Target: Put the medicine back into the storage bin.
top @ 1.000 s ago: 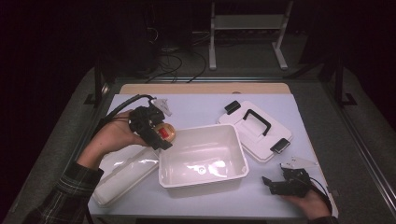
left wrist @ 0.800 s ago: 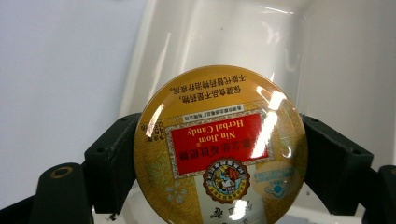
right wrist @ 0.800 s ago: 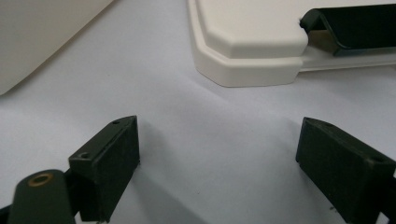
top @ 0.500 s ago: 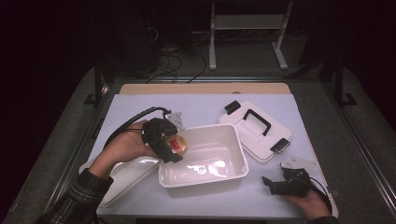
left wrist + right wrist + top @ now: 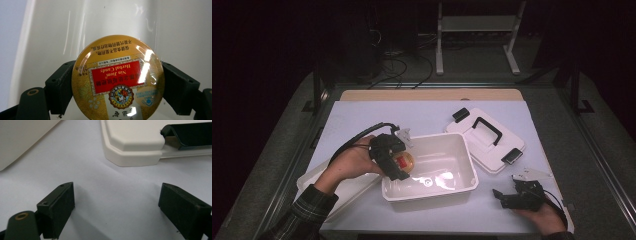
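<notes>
The person's left gripper [image 5: 398, 167] pinches a round, gold-coloured metal candy tin with a red label [image 5: 118, 80], one black jaw pressed to each side of its rim. In the left gripper view the tin's printed face is turned up toward the camera and the pale inner wall of a container rises behind it. From the high view, the tin hangs just inside the left end of the open white rectangular plastic box [image 5: 462, 186] in the middle of the table, above its floor; whether it touches the bottom yet I cannot tell, but the bare glossy floor beside it suggests it does not.

The right gripper [image 5: 502, 197] rests low on the pale tabletop [image 5: 362, 120] near the front right corner, its jaws spread wide with nothing between them, as the right gripper view makes plain. Just ahead of it lies the white box lid with a black handle and black clips [image 5: 486, 139], well clear of the box. A second white plastic lid or tray [image 5: 347, 187] sits partly under the left forearm.

To my eye the job is about midway: the tin is carried over and nearly in, but it is not yet released. What remains is to set it down, let go, and most likely fit the handled lid on.
</notes>
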`<act>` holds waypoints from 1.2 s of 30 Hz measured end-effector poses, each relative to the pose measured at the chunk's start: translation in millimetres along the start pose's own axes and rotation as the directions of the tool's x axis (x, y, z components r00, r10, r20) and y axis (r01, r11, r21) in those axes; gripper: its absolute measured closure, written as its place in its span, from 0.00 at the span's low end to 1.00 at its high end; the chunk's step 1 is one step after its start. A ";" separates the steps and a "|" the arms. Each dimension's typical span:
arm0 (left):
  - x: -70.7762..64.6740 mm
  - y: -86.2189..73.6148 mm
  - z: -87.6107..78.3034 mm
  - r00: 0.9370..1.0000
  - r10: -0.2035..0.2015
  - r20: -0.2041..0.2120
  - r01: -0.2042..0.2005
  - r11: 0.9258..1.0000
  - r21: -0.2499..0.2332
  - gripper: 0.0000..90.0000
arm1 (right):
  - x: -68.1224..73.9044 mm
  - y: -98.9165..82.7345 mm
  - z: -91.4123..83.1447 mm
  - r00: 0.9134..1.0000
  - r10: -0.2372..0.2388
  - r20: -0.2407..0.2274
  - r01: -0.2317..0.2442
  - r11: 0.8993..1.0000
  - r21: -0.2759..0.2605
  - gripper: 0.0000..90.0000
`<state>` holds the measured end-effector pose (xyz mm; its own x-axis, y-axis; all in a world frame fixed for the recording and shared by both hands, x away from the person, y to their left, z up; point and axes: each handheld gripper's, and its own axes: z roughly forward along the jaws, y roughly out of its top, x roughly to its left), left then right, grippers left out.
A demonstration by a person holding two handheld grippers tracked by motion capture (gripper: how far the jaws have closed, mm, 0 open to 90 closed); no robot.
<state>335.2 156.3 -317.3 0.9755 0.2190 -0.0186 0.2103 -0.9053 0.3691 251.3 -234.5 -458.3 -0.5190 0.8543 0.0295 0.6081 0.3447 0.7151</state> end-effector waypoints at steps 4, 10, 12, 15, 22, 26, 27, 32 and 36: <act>-0.1 -2.5 3.6 1.000 -0.007 0.003 0.007 1.000 0.006 0.22 | 0.1 0.0 0.0 1.000 0.001 0.000 -0.001 1.000 0.000 0.14; 0.2 -5.3 7.8 1.000 -0.009 0.004 0.009 1.000 0.026 0.22 | 0.0 0.0 0.0 1.000 -0.001 0.000 0.001 1.000 0.000 0.14; -0.1 -5.9 8.7 1.000 -0.008 0.009 0.008 1.000 0.025 0.22 | 0.0 0.0 0.0 1.000 -0.001 0.000 0.001 1.000 0.000 0.14; -0.6 -6.2 9.7 1.000 0.002 0.011 -0.002 1.000 0.027 0.22 | 0.0 0.0 0.0 1.000 0.000 0.001 0.000 1.000 -0.001 0.14; -2.3 -6.2 11.7 1.000 0.015 0.010 -0.015 0.999 0.028 0.20 | 0.0 0.0 0.0 1.000 -0.001 0.001 0.001 1.000 -0.001 0.14; -2.2 -5.6 5.7 1.000 0.011 0.004 -0.011 1.000 0.012 0.19 | 0.0 -0.1 0.0 1.000 -0.001 0.000 0.001 1.000 0.000 0.14; -2.5 -5.8 3.7 1.000 0.010 0.004 -0.010 1.000 0.008 0.19 | 0.0 0.1 0.0 1.000 -0.001 0.000 0.001 1.000 0.000 0.14; -3.9 -9.3 -9.5 1.000 -0.013 0.009 0.013 0.999 -0.037 0.19 | -0.1 0.0 0.0 1.000 -0.002 0.000 0.002 1.000 0.001 0.14; -1.9 -15.6 -23.0 0.999 -0.038 -0.009 0.038 0.997 -0.067 0.20 | 0.0 0.0 0.0 1.000 -0.002 0.000 0.002 1.000 0.000 0.14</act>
<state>328.6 178.4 -301.6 0.9661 0.2569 -0.0243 0.2421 -0.8701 0.4293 251.3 -234.4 -458.3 -0.5202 0.8536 0.0279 0.6071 0.3466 0.7151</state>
